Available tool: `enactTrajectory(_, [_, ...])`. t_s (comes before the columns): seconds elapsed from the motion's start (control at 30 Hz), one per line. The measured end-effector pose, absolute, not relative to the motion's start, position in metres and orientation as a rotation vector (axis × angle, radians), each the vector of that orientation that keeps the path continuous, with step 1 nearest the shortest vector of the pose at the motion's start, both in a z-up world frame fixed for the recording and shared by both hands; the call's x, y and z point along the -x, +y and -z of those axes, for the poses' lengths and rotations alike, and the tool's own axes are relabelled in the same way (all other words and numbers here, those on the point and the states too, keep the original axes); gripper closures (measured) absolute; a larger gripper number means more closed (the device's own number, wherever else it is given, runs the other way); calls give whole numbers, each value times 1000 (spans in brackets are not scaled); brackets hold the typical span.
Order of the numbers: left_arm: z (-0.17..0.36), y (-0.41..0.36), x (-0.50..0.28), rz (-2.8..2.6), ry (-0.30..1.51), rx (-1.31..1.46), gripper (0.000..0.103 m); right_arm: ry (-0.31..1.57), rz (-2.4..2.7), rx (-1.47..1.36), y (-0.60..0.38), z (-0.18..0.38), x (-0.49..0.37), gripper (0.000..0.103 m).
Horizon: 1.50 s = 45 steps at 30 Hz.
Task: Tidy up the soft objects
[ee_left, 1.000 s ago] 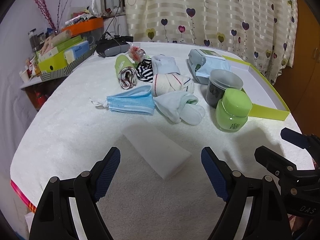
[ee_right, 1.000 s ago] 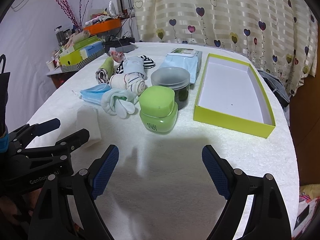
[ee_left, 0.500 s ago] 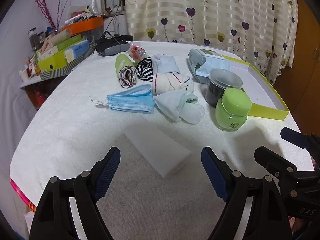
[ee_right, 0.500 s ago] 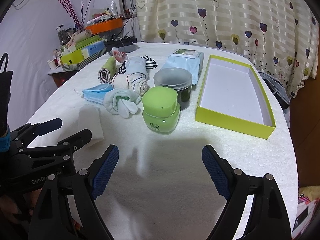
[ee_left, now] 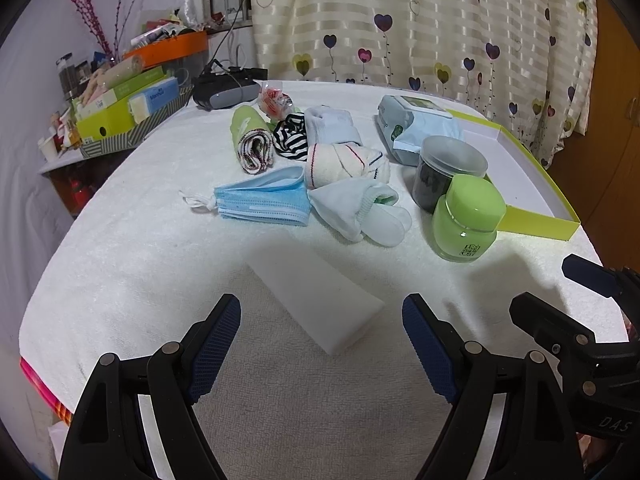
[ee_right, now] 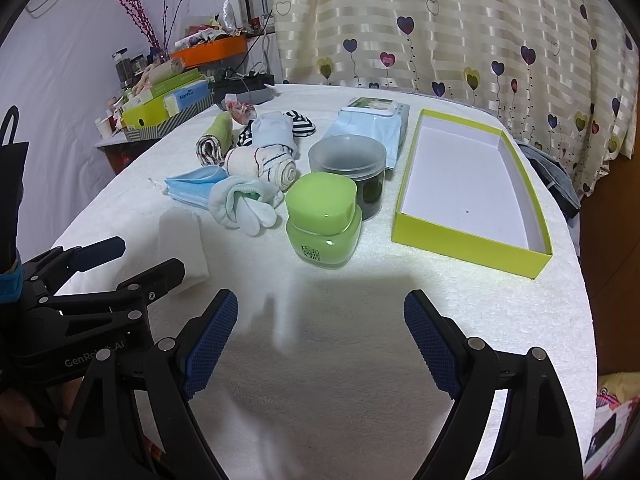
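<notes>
A white sponge block (ee_left: 316, 300) lies on the towel-covered table just ahead of my open, empty left gripper (ee_left: 322, 342). Behind it lie a blue face mask (ee_left: 264, 200), a white sock bundle (ee_left: 360, 210), a rolled cream sock (ee_left: 346, 162), a pale blue sock (ee_left: 334, 124), a striped sock (ee_left: 290, 136) and a green rolled cloth (ee_left: 250, 138). My right gripper (ee_right: 320, 342) is open and empty, short of the green jar (ee_right: 324, 220). An empty yellow-green box (ee_right: 468, 184) sits to the right.
A dark jar (ee_right: 348, 172) stands behind the green jar, and a wipes pack (ee_right: 370, 124) behind that. A black device (ee_left: 226, 90) and a cluttered shelf with boxes (ee_left: 128, 104) are at the far left. A heart-patterned curtain (ee_left: 420, 24) hangs behind the table.
Both grippers have edged slightly forward toward the objects; both stay open and empty. Nothing on the table has moved.
</notes>
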<state>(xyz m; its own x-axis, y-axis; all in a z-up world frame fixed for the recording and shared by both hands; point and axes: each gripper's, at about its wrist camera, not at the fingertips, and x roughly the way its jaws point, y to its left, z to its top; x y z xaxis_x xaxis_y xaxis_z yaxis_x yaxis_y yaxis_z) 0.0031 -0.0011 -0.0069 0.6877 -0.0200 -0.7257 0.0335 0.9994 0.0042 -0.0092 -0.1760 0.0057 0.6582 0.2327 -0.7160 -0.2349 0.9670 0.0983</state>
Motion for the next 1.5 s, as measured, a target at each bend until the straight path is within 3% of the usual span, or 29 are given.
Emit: enactTrajectory(1.5, [8,2,-1,28,818,-13,19,806,-285,7,-171,-10,7,17])
